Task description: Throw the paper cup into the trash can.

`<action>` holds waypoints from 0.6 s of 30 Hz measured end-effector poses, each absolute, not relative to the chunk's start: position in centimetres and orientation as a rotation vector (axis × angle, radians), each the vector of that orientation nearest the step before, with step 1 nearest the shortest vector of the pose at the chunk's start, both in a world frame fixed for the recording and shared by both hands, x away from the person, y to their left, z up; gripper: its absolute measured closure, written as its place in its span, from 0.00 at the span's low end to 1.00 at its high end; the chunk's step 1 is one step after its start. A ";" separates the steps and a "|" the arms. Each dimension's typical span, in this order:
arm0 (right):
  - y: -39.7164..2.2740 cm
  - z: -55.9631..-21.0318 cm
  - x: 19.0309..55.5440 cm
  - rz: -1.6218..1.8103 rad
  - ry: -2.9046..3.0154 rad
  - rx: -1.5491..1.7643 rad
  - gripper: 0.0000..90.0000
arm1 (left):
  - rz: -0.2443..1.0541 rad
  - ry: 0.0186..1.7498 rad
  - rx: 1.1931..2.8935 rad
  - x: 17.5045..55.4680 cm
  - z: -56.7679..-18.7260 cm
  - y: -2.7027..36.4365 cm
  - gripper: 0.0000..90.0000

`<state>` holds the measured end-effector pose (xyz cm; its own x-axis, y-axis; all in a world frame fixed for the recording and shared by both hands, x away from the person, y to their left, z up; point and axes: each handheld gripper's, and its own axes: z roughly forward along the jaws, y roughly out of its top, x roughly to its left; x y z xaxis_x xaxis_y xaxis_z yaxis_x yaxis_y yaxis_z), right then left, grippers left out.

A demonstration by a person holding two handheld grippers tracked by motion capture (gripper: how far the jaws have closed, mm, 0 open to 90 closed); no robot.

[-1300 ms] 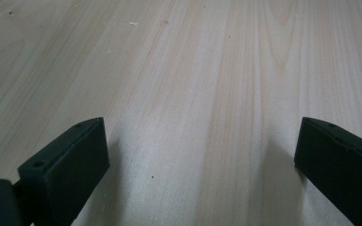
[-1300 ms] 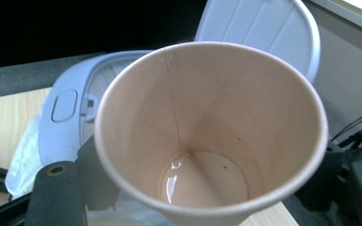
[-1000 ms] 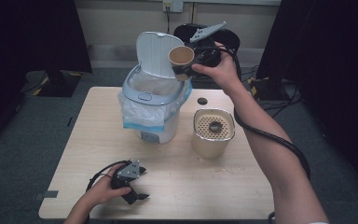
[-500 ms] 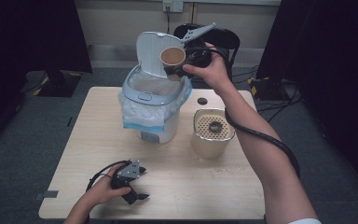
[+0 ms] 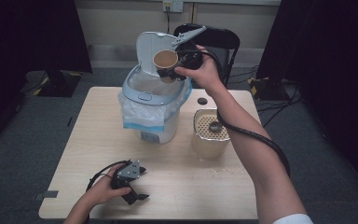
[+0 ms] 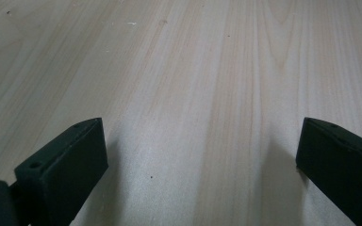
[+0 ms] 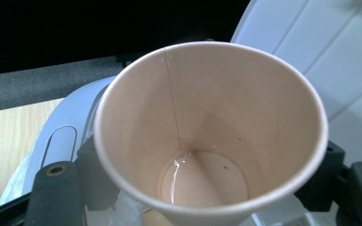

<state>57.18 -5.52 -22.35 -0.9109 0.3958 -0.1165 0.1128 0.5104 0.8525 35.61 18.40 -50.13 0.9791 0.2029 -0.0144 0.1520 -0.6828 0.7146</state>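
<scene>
A brown paper cup (image 5: 165,60) lies tipped on its side in the air, mouth toward the camera, with my right gripper (image 5: 171,71) shut on it. It hangs over the open white bin (image 5: 154,100), in front of the raised lid (image 5: 147,49). In the right gripper view the cup (image 7: 207,136) sits between the jaws with a little liquid at its bottom. My left gripper (image 5: 142,184) rests on the table near the front left. Its jaws have just been opening and stand wide over bare wood (image 6: 200,165), with nothing between them.
The bin has a white bag liner folded over its rim. A beige container (image 5: 209,135) with a perforated top stands right of it. A small black cap (image 5: 202,101) lies behind that. A dark chair (image 5: 219,39) stands beyond the wooden table (image 5: 93,130).
My right hand has carried the cup left and slightly down, from beside the lid to over the bin's opening. The left hand has stayed in place.
</scene>
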 end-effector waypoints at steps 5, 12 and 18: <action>-4.6 -23.0 57.1 1.357 2.480 0.411 0.28 | 0.085 0.246 2.334 35.6 -50.1 18.4 0.02; -3.8 -23.8 57.1 1.369 2.495 0.403 0.28 | 0.083 0.244 2.333 35.6 -50.1 18.4 0.02; -3.4 -24.4 57.4 1.392 2.496 0.421 0.27 | 0.085 0.242 2.345 35.6 -50.1 18.4 0.02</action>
